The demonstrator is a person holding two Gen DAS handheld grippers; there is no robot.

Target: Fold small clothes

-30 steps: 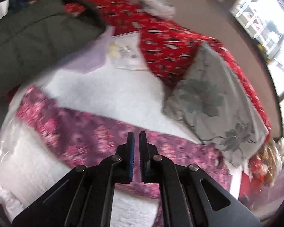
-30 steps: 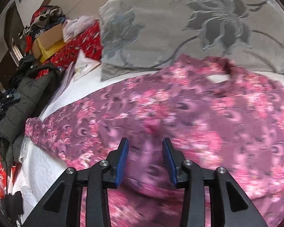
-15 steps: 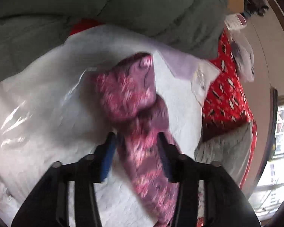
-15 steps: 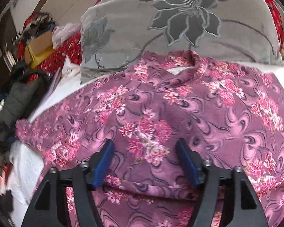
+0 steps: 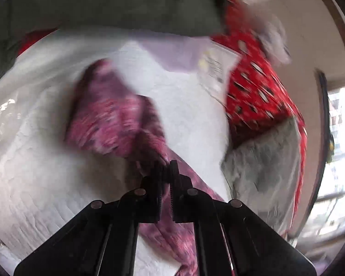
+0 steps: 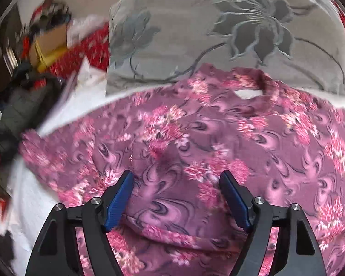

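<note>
We see the left hand-held gripper (image 5: 166, 168) pinched tight on the floral top (image 6: 195, 151), seemingly at its sleeve, though the left wrist view is blurred. The sleeve end (image 5: 108, 117) lies on the white bed cover (image 5: 46, 172). The right hand-held gripper (image 6: 177, 184) hangs spread wide over the top's body, which lies flat, collar beside the grey flowered pillow (image 6: 195, 34).

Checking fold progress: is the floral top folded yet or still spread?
Mostly spread: the floral top lies flat, neckline showing. Only its sleeve is lifted, pinched by the left gripper.
</note>
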